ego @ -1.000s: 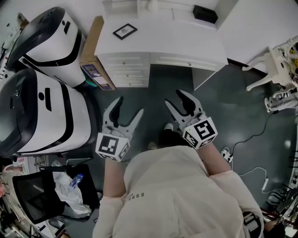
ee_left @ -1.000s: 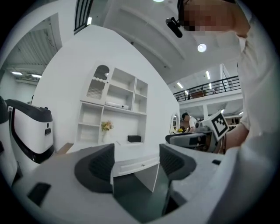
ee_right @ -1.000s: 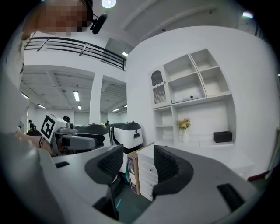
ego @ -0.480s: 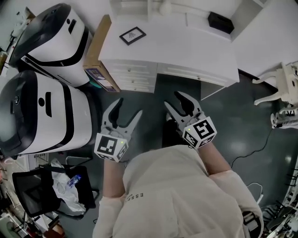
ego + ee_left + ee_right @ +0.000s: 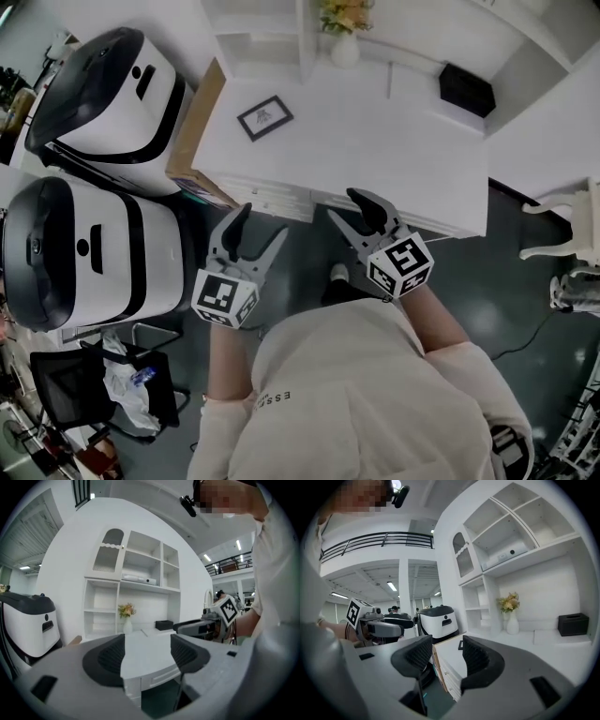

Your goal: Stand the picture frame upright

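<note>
— White bench [image 5: 375,141] is seen ahead, backed by shelves; the picture frame [image 5: 264,117] is laid flat on its left part, well apart from both claws.

— How are the claws held?

— The left claw [image 5: 262,220] is spread with nothing between its jaws, and so is the right claw [image 5: 349,204] (both are held near the bench's front edge).

— Where should the frame be taken?

— It is judged light, stiff and probably glazed, so fragile; an outer edge should be pinched gently.

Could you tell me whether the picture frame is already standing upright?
No, the picture frame lies flat, face up, on the white desk.
</note>
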Demonstrator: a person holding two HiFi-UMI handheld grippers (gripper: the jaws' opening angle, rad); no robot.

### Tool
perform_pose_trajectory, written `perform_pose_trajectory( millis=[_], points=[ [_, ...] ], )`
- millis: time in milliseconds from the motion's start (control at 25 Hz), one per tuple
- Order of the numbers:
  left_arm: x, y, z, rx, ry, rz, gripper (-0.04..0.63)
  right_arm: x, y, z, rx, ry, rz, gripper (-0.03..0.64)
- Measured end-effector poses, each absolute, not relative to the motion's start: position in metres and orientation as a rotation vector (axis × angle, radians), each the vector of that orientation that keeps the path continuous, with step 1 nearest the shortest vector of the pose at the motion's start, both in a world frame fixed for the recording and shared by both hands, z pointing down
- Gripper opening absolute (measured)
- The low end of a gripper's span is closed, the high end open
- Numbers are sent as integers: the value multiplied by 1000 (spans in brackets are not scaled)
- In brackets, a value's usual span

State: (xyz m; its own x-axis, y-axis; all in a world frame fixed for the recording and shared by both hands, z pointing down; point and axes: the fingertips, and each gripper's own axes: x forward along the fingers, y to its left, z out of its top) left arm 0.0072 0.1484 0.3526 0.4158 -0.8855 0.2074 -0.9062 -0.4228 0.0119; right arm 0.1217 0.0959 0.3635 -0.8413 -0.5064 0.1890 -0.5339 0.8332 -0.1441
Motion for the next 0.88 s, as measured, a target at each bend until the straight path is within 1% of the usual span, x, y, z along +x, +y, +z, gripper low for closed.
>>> perform_pose_trajectory(
  millis=[160, 360, 640, 880],
  points=[
    [20, 101, 362, 2534, -1623, 331, 301, 129, 42, 374, 773, -2841, 304, 213],
    [13, 58, 367, 2482, -1661, 284, 302, 122, -6, 386, 738, -2805, 325, 213],
    [-34, 0, 377, 2435, -1684, 264, 301, 81, -62, 405, 723, -2751, 351, 213],
    [-92, -55, 372, 2455, -1658, 226, 301, 29, -110, 420, 737, -2677, 373, 213]
  ],
)
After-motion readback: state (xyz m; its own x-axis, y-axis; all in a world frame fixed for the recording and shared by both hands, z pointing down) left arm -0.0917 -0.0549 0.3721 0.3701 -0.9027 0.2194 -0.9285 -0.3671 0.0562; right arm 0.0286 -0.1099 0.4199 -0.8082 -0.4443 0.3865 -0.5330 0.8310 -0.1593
